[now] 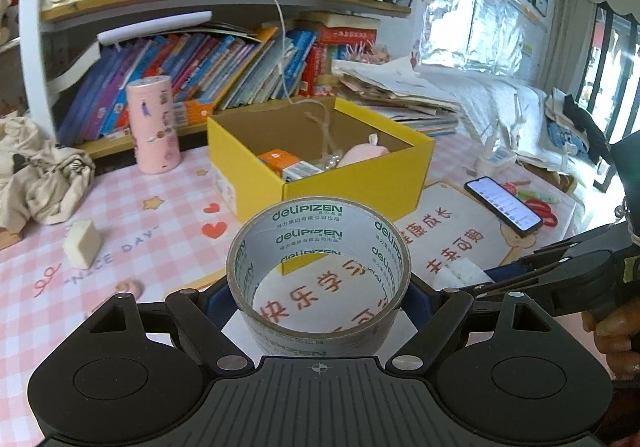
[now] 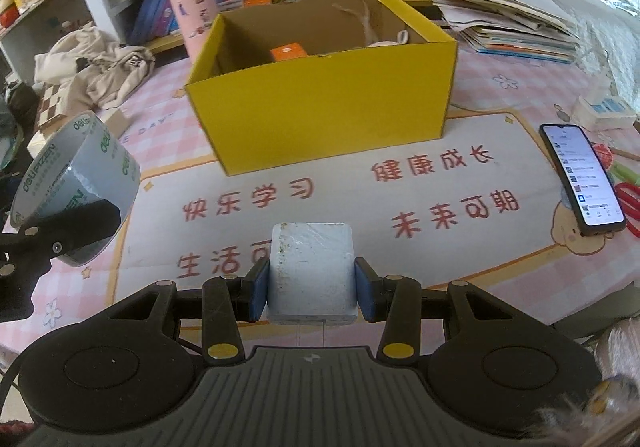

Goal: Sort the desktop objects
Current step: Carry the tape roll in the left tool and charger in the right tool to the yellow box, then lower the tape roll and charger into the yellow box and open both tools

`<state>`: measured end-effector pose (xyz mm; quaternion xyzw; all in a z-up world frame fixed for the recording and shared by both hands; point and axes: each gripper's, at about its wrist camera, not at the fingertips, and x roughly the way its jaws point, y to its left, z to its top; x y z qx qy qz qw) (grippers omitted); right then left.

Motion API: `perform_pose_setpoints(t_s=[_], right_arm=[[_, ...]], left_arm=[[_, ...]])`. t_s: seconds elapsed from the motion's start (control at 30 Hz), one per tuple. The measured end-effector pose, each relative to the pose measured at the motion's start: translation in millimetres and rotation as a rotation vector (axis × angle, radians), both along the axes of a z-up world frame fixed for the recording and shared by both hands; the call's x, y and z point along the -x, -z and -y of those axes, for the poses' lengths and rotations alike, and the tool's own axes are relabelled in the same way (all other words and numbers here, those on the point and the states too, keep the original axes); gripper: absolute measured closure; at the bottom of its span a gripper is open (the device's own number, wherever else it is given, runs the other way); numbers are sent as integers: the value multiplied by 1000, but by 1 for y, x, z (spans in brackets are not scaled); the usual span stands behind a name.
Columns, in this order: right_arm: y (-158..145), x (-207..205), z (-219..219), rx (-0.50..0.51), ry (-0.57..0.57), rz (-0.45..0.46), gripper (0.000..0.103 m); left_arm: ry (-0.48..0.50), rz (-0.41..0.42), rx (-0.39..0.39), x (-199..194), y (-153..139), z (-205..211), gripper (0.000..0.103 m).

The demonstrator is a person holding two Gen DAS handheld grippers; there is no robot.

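My left gripper [image 1: 318,297] is shut on a grey tape roll [image 1: 320,247] printed with green letters, held above the desk in front of the yellow box [image 1: 352,183]. The roll also shows at the left of the right wrist view [image 2: 76,183]. My right gripper [image 2: 311,289] is shut on a white charger block [image 2: 311,271], held above the desk mat in front of the yellow box [image 2: 324,107]. The box is open and holds an orange packet [image 1: 278,161], a pink item [image 1: 362,153] and string.
A pink canister [image 1: 154,125] stands left of the box. A white eraser block [image 1: 82,243] lies on the pink checked cloth. A lit phone [image 2: 582,179] lies at the right. Crumpled cloth [image 1: 36,175] sits at the left. Bookshelves and paper stacks [image 1: 400,91] stand behind.
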<state>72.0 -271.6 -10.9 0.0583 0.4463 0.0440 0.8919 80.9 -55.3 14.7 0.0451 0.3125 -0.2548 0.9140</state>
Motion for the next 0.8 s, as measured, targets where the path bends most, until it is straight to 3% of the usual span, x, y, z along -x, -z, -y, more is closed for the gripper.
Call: perform_pose_setpoints(t_s=[0.53,0.8], right_arm=[[-9,-46,44,21,-47,39,62],[-35,-71,69,-10,-88,139,62]], left_arm=[[6,30,3,-37,-8,49,19],[-33,85,22,-54,-26,68,19]])
